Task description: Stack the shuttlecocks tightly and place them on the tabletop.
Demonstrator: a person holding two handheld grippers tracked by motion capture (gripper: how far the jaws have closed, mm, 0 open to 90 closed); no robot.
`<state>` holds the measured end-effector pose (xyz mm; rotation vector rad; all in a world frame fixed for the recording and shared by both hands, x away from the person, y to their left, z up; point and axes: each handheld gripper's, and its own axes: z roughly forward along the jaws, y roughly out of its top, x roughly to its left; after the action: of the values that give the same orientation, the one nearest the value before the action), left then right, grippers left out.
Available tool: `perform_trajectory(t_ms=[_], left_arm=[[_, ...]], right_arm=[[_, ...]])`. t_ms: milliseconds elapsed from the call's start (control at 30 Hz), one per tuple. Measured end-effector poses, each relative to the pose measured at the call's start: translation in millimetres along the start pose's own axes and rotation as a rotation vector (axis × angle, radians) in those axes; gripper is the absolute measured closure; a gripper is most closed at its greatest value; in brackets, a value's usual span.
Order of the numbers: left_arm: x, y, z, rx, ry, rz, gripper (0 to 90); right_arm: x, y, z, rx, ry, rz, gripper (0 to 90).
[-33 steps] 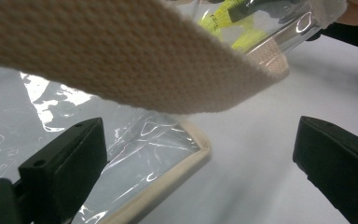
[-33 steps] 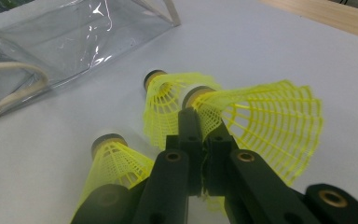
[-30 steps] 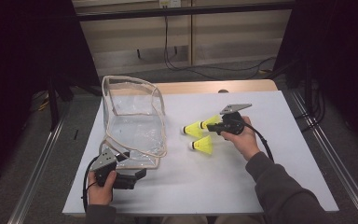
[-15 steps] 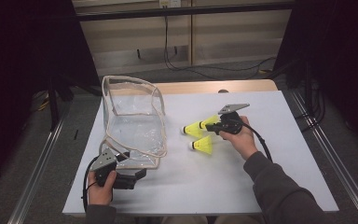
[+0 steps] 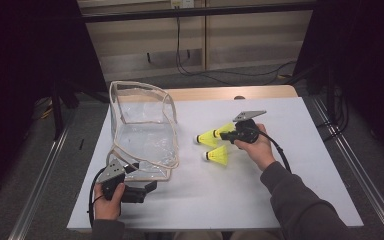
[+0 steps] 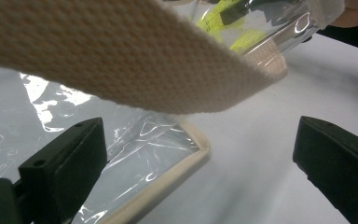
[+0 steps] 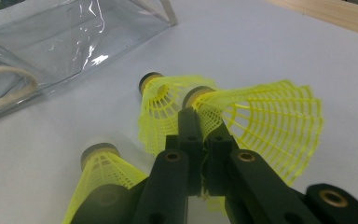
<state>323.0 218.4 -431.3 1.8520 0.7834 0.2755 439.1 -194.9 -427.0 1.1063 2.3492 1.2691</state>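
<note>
Yellow mesh is the weak point. High view: right gripper (image 5: 226, 134) at mid-table, clamped on held shuttlecock (image 5: 221, 130), well right of clear bag (image 5: 142, 135). Left gripper (image 5: 147, 190) parked at the bag's near corner, on white table (image 5: 290, 190). Risk: bag mouth unsupported and floppy, so likely to fold or slide when the load arrives. Loose shuttlecock (image 5: 217, 155) just beside the right hand, easy to knock away on lift. Hard to separate the held one from its neighbour here; overlapping.

Left gripper view: left gripper (image 6: 200, 158) with jaws wide apart, gripping nothing. Bag's trimmed edge (image 6: 177, 172) flat on the table between them. Webbing strap (image 6: 121, 60) draped across the lens, blocking most of the bag mouth. Risk: closing here grabs the bottom seam or the strap, not the rim.

Right gripper view: right gripper (image 7: 200, 140) shut tight on the skirt of the held shuttlecock (image 7: 265, 121), not on the cork. Risk: mesh crushing, or pivoting and slipping out mid-carry. Second shuttlecock (image 7: 161, 109) touching or nested behind, cannot tell which; could snag and drag along. Third shuttlecock (image 7: 103, 175) partly cut off behind the jaw.
</note>
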Motion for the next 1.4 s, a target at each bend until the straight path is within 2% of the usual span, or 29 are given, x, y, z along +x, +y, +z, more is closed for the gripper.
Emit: perform_trajectory(t_ms=[367,667,800,1400], left_arm=[[-0.3,-0.1,0.1,0.0,-0.002,-0.001,2.7],[-0.4,-0.3,-0.7,0.003,0.001,0.001,2.7],[-0.2,-0.5,-0.2,-0.001,0.0,-0.001,2.7],[-1.0,-0.7,0.4,0.004,-0.002,0.002,2.7]], right_arm=[[-0.8,4.1,0.0,-0.022,-0.01,0.005,88.2],[-1.5,2.9,2.8,-0.012,-0.01,0.008,88.2],[-0.7,3.0,3.3,-0.008,-0.013,-0.008,88.1],[-3.0,1.7,10.0,-0.011,-0.021,0.014,88.2]])
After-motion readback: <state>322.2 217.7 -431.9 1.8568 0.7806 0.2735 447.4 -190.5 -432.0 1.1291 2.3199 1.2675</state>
